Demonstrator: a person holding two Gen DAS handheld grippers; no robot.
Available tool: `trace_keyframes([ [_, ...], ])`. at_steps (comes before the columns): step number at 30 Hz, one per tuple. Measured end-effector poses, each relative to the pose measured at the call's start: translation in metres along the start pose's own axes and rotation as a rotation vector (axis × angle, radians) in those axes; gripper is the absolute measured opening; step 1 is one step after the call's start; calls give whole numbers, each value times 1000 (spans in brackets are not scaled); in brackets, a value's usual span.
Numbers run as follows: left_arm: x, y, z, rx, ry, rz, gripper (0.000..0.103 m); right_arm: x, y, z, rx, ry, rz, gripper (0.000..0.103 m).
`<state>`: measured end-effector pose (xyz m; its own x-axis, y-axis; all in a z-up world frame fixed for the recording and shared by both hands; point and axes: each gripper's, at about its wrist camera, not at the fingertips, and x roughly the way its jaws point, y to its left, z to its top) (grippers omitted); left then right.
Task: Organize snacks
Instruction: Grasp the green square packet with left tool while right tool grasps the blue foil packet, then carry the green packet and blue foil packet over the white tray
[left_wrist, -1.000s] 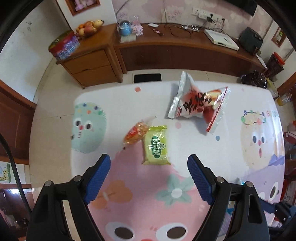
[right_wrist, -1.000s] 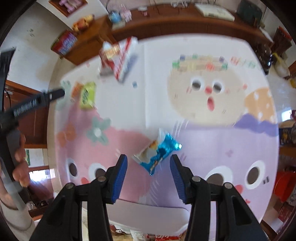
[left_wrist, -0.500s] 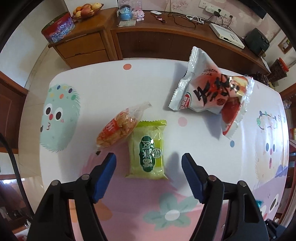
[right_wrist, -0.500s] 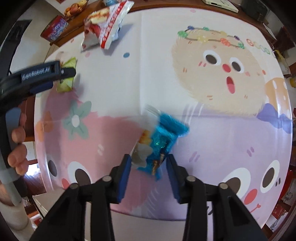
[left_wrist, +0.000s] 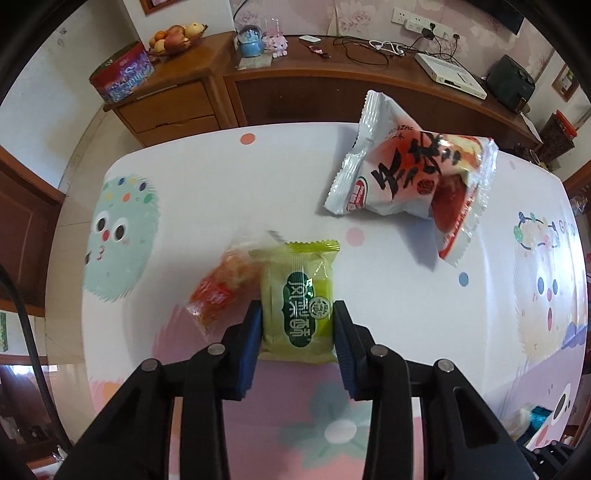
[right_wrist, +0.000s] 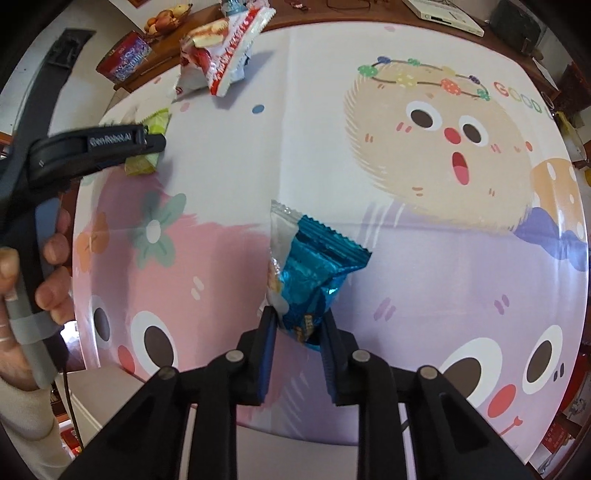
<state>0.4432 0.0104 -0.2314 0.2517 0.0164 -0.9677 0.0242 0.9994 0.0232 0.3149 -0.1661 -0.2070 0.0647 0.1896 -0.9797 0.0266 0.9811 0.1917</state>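
Jaws of your left gripper (left_wrist: 297, 332) have just closed on the green packet (left_wrist: 297, 295); your right gripper (right_wrist: 298, 328) has just clamped the blue packet (right_wrist: 314, 273) between its pads.

Long brown wooden sideboard (left_wrist: 332, 79) spans top of left wrist frame, against pale floral-patterned wall (left_wrist: 354, 14). Lower wooden drawer unit (left_wrist: 170, 107) at upper left. White power strip (left_wrist: 413, 22) on wall, upper right. Beige tiled floor (left_wrist: 88, 147) at left. Even daylight.
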Motion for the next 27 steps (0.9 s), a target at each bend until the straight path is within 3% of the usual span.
trace_keyframes([
  [4, -41, 1, -17, 0, -37, -29, 35, -30, -4, -9, 8, -57, 21, 22],
  [11, -164, 2, -66, 84, -197, -86, 35, -102, 0, -39, 7, -204, 67, 23],
  [20, -310, 5, -169, 162, -382, -143, 35, -200, 18, -114, -80, -417, 99, 23],
  [27, -366, -1, -260, 165, -489, -189, 35, -252, 30, -186, -155, -598, 118, 23],
])
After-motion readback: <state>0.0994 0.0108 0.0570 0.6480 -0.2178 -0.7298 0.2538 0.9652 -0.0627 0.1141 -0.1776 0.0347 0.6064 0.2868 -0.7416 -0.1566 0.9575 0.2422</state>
